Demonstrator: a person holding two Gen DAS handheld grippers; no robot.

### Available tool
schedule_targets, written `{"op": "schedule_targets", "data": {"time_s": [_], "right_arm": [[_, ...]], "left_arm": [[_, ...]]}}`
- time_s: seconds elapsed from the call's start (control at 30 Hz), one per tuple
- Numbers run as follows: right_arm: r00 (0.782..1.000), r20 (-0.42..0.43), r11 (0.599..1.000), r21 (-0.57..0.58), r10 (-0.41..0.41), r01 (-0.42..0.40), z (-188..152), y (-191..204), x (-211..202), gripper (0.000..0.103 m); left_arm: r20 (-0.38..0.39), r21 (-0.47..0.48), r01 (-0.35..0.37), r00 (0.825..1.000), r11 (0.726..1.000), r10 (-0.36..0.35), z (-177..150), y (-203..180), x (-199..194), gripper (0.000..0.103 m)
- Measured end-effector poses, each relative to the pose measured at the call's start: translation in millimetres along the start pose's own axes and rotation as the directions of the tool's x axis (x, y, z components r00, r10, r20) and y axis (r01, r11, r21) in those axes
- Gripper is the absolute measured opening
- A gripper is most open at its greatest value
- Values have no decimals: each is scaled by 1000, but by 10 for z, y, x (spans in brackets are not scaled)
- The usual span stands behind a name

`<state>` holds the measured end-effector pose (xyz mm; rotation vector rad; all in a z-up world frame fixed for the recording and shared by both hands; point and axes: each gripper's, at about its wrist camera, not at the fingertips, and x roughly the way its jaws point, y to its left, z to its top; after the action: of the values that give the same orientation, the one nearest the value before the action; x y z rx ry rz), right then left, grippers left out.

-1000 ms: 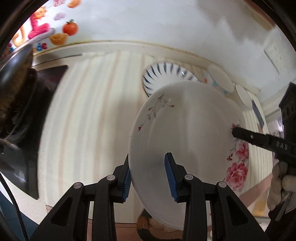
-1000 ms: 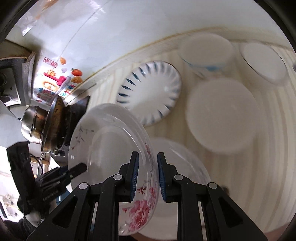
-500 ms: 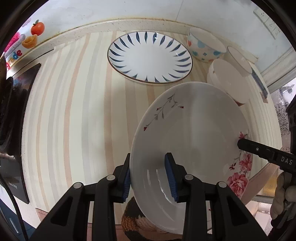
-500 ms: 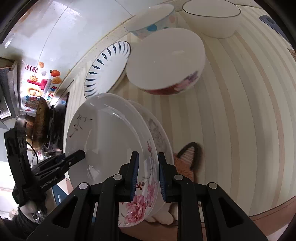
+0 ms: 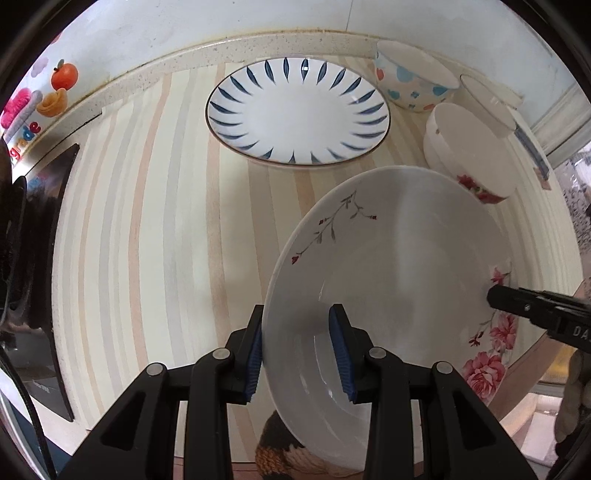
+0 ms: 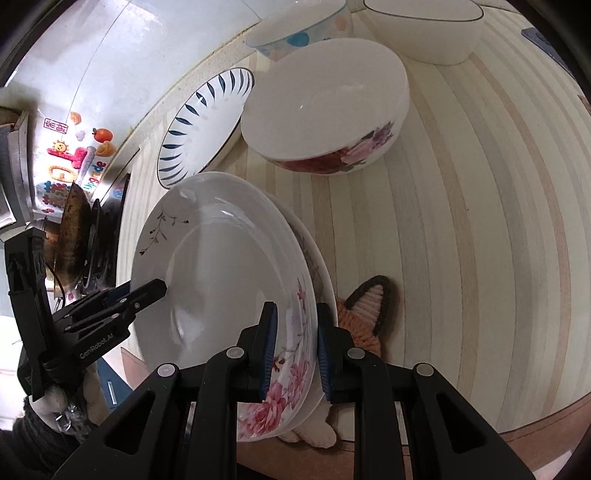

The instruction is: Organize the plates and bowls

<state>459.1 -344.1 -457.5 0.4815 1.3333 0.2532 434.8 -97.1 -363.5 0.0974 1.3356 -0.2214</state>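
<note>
A white floral plate [image 5: 399, 266] is held tilted above the striped counter [image 5: 147, 221], and both grippers grip it. My left gripper [image 5: 297, 354] is shut on its near rim. My right gripper [image 6: 293, 354] is shut on the opposite rim, by the pink roses. In the right wrist view the left gripper [image 6: 147, 291] shows at the floral plate's [image 6: 221, 280] far edge. Just under it lies a second white plate [image 6: 319, 273], resting on an orange knitted coaster [image 6: 364, 314]. Further back stand a blue-petal plate [image 5: 297, 114], a rose-patterned bowl [image 6: 325, 107], a polka-dot bowl [image 5: 410, 81] and a plain white bowl [image 6: 424, 29].
A black cooktop [image 5: 37, 258] with a dark wok [image 6: 74, 229] borders the counter's left side. The counter's wooden front edge [image 6: 535, 424] runs close below the plates. A tiled wall with colourful stickers [image 5: 55, 88] closes the back. A gloved hand [image 5: 572, 398] holds the right gripper.
Both grippers have carried the floral plate down and toward the counter's front. It now hangs just over the second plate on the coaster. Both grips are unchanged.
</note>
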Motion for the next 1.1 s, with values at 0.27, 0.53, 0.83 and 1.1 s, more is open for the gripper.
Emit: {"op": "schedule_targets", "data": {"time_s": [0.27,0.53,0.83,1.1], "right_arm": [[999,-48,1000,23,-2,3,25,4,-1,25],[999,-23,996,82,-26,28,137,-56,-447,27],[998,68,999,39,6,-9,1165,776,-509,36],[986,-51,987,33,-158,160,1994,907,461,35]], "left_arm": [[-15,4,0,1000,1000,0,-10,18,45,31],[40,-47,30,999,998,-29,137,250,-321,32],[88,-111,34,996,993,-24,1089,794,-377,32],[-39,-96,22,999,995,-26,1661,1034,335,32]]}}
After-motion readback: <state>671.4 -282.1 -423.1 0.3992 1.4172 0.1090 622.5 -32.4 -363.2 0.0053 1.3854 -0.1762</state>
